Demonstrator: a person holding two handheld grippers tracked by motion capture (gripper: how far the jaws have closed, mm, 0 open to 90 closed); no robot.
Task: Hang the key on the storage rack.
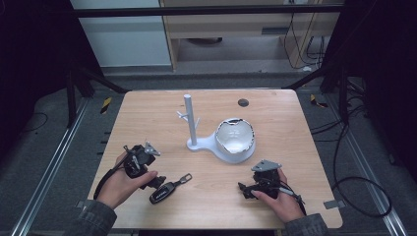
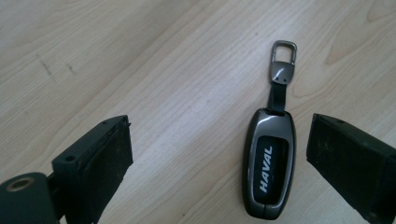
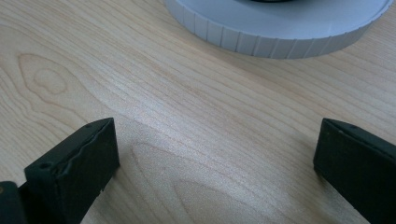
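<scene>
A: Where do my two grippers sit?

B: In the high view, your left gripper (image 1: 156,183) rests at the near left of the wooden counter (image 1: 275,110), held in the left hand (image 1: 120,184). Your right gripper (image 1: 243,189) lies at the near right, in the right hand (image 1: 281,199). Both have their jaws spread wide apart with nothing between the pads.

A: And the key fob?

B: The dark key fob (image 2: 269,163), lettered HAVAL, lies flat on the counter between my left jaws, closer to the right-hand one in the left gripper view and touching neither. Its strap ends in a metal clip (image 2: 284,52) that points away from the gripper.

A: What stands farther back?

B: A grey stand (image 1: 191,120) with an upright post and small side pegs, mid-counter. Its round base tray (image 3: 280,28) holds a white bowl-like piece (image 1: 236,135) and lies just ahead of my right jaws.
</scene>
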